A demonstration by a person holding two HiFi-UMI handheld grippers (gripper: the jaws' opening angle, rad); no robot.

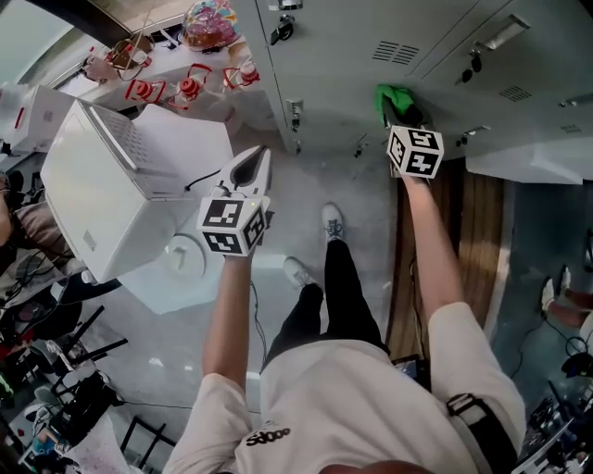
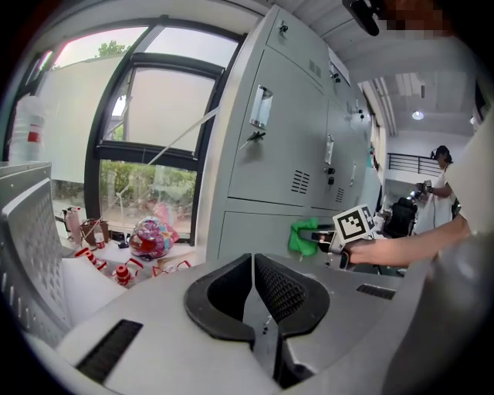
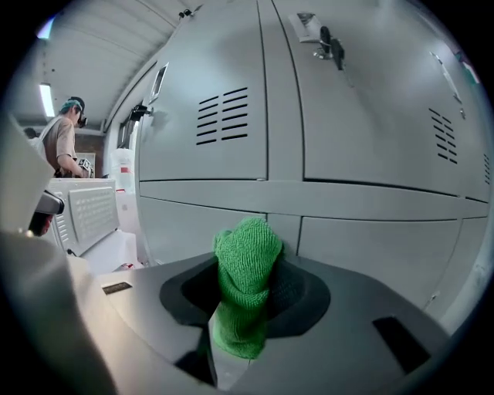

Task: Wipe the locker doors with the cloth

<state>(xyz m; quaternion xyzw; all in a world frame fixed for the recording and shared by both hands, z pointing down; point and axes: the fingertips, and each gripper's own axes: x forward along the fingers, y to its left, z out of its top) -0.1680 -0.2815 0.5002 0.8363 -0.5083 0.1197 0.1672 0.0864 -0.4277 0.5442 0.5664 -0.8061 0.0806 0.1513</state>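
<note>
Cloth [image 3: 245, 266] in right gripper [image 3: 247, 305], just before locker doors [image 3: 363, 116]. Left gripper [image 1: 254, 162] to its left, beside box [image 1: 102, 185]. Bag [image 1: 209, 23] on sill [image 1: 165, 67], left of lockers.

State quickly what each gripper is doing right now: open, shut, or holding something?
Left gripper: shut, nothing between its jaws.
Right gripper: shut on the green cloth.

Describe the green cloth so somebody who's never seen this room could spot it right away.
Find the wall of grey lockers. Close to a lower door, the right gripper has its jaws shut on a bunched knitted cloth. It is the only bright green thing among all that grey metal.
</note>
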